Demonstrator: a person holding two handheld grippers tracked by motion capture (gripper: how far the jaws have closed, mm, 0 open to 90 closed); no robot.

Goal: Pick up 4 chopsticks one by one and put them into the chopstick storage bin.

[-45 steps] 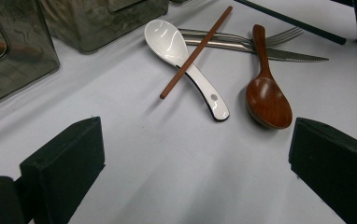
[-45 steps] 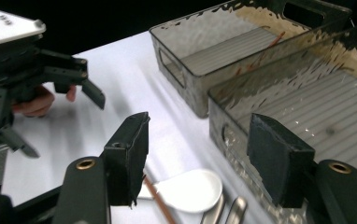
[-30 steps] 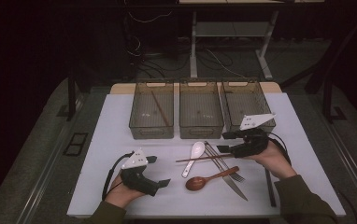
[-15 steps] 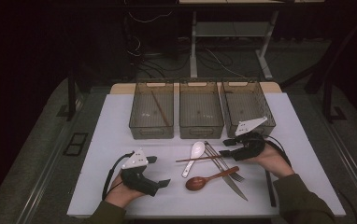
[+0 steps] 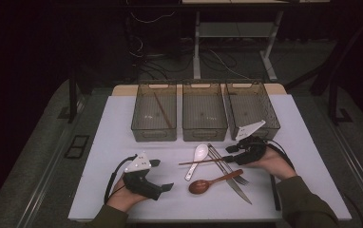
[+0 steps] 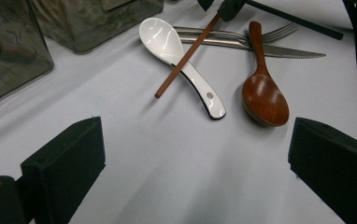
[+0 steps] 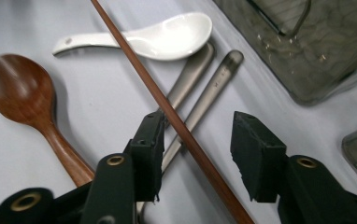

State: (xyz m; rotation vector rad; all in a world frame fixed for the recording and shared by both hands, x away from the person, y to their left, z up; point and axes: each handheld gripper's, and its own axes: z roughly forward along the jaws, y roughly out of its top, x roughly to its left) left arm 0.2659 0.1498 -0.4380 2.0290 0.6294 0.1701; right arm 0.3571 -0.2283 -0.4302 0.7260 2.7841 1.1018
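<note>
Straddling chopstick (image 7: 167, 109), right gripper (image 7: 197, 140) jaws closing, chopstick end cut off

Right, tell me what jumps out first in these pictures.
The right gripper is down over a brown chopstick, which runs between its jaws; they have just been closing, not yet clamped. The chopstick lies across a white spoon, beside a wooden spoon, fork and knife. Behind stand three clear bins.

3 clear bins (image 5: 205, 118), white spoon (image 5: 199, 156), wooden spoon (image 5: 203, 185), fork (image 5: 236, 176), knife (image 5: 240, 191)
</note>
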